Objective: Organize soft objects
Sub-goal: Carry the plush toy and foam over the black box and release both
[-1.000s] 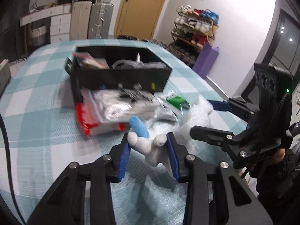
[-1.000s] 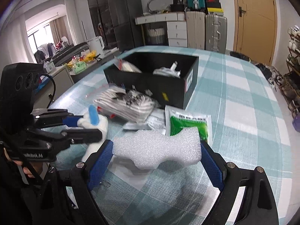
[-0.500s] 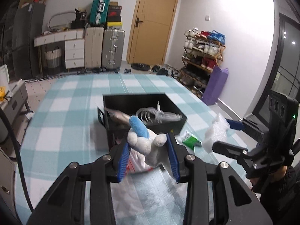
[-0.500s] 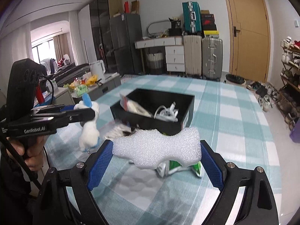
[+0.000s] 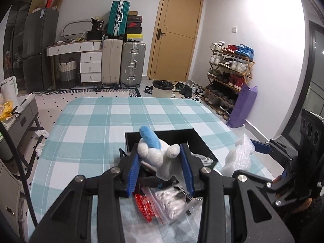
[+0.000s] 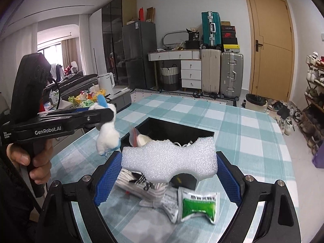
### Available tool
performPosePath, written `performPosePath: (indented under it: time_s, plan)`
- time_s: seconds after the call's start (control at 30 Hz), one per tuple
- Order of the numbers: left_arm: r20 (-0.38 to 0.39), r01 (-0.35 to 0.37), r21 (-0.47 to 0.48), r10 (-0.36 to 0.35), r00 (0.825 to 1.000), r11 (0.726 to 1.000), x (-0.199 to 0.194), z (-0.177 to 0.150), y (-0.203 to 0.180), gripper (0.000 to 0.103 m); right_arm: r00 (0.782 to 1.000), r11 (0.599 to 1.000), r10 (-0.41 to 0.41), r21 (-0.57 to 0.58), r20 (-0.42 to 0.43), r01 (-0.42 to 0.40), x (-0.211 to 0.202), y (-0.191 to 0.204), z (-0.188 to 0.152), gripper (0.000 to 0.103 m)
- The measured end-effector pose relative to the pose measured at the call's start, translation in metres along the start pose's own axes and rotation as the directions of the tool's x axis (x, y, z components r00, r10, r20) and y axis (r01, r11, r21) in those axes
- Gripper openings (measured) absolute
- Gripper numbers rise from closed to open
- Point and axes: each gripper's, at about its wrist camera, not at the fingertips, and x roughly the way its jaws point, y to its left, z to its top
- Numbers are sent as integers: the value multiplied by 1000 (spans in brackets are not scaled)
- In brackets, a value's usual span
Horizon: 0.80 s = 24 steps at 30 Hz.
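Left hand-held gripper [image 5: 161, 169] is clenched on a white plush toy [image 5: 158, 151] with a blue ear, held in the air above the black box [image 6: 172, 127]. Right hand-held gripper [image 6: 169, 174] clamps a white foam block [image 6: 169, 162] between its blue pads, over bagged items [image 6: 199, 204] on the checked tabletop [image 5: 91, 121].

Box [image 6: 178, 129] on table [image 6: 243, 133]; packets [image 6: 199, 206] before box; foam block [image 6: 170, 162] right of plush toy [image 6: 107, 135].
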Motion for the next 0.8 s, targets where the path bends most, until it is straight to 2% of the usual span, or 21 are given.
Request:
performPosePath:
  time_s: [0.47,0.8]
  plan:
    - [-12,-25,-47,25,1000,999,43,23,13,37,999,999,1,-38,-48,-3,42,-4,18,91]
    - [-41,-38,-40,37,998,998,76,30,13,37,995,997,6,-72,-96,-13,73,-13,27,91]
